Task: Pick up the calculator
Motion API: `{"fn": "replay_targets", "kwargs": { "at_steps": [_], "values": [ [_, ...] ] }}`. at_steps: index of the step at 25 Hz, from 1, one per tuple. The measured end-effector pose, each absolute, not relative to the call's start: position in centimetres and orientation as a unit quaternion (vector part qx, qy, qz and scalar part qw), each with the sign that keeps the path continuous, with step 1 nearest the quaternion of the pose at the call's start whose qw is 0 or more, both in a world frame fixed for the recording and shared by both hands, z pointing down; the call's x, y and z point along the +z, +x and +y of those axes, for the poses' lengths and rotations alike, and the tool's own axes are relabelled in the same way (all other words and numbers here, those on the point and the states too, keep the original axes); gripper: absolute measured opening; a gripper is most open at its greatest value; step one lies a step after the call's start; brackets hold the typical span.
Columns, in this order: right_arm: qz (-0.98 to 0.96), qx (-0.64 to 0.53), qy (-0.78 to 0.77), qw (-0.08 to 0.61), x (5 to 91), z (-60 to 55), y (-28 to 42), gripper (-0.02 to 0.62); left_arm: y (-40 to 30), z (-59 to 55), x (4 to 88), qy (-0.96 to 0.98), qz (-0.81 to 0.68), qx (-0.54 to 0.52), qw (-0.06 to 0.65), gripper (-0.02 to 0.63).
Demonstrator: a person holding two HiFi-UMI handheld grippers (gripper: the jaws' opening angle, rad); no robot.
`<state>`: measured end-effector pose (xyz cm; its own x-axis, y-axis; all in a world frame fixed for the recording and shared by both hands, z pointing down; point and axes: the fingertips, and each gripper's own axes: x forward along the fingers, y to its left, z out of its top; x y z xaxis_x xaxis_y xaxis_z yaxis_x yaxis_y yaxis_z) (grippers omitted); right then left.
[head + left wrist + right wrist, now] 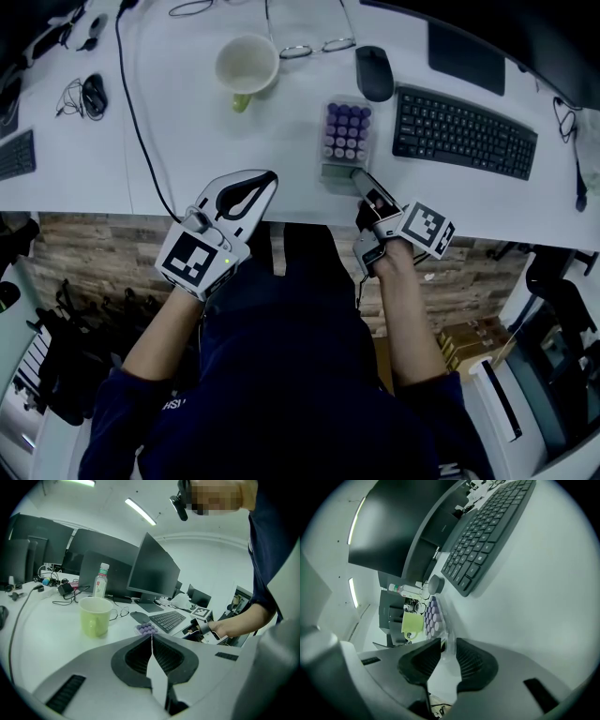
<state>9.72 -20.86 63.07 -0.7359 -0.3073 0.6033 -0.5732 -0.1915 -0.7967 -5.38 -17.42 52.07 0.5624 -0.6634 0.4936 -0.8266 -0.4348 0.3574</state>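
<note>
In the head view, the calculator (345, 139), with purple keys, is seen lying flat on the white worktop (281, 141) close to its front edge, its long side running toward the back edge. The right tongs (361, 180) are held at the calculator's near end, rolled onto their side. The left tongs (265, 178) are held over the front edge, well left of the calculator. A pale green mug (247, 64) is set further back and to the left. A mouse (374, 72) lies just behind the calculator, and a black keyboard (464, 133) lies to its right.

In the left gripper view, the left tongs (151, 637) are seen closed, their pads met at the tips with nothing between them. Beyond them the mug (95, 616) is seen at the left. The calculator (146, 628) shows just past the tips, with the mouse (139, 617) and the keyboard (168, 619) behind it. A bottle (100, 581) is stood before a monitor (152, 571) toward the back edge.

In the right gripper view, the right tongs (448, 641) are seen open. The near end of the calculator (432, 616) is caught between the two pads, and no firm press on it can be made out. The keyboard (487, 541), the mouse (436, 584) and the mug (412, 623) are seen beyond.
</note>
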Motion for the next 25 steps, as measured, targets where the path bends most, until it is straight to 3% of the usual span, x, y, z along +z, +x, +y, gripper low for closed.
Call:
{"fn": "replay_targets", "kwargs": {
  "at_steps": [11, 25],
  "values": [
    [-0.62, 0.697, 0.352, 0.073, 62.8, -20.8, 10.2, 0.086, -5.5, -17.2, 51.7, 0.837, -0.446, 0.143, 0.284, 0.032],
    [-0.661, 0.682, 0.311, -0.018, 57.9, -22.8, 9.3, 0.086, -5.4, -17.6, 49.3, 0.849, -0.444, 0.137, 0.251, 0.032]
  ]
}}
